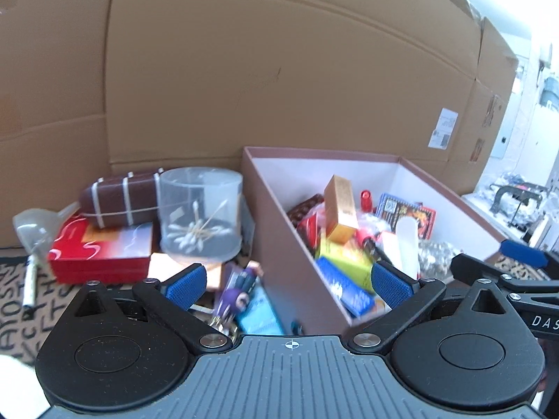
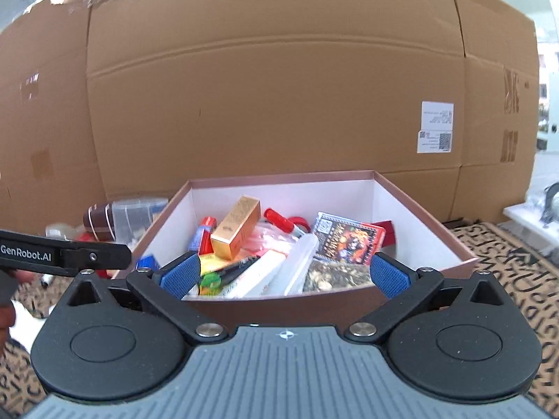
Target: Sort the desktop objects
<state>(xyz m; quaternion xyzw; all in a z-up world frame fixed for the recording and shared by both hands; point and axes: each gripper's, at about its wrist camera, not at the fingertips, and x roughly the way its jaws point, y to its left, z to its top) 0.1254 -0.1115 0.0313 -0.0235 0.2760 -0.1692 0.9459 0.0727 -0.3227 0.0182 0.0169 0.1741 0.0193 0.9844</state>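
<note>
Box [image 2: 419, 206], pinkish-brown, white-lined, brims with packets; both grippers [image 1: 293, 282] [image 2: 284, 272] gape empty.

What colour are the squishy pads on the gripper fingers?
Blue pads, clearest in the right wrist view.

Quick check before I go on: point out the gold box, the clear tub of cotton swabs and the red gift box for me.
gold box [image 2: 237, 232], right wrist view, on its long front face.
clear tub of cotton swabs [image 1: 201, 211], left wrist view, on its side wall.
red gift box [image 1: 99, 255], left wrist view, on its top near the front edge.
</note>
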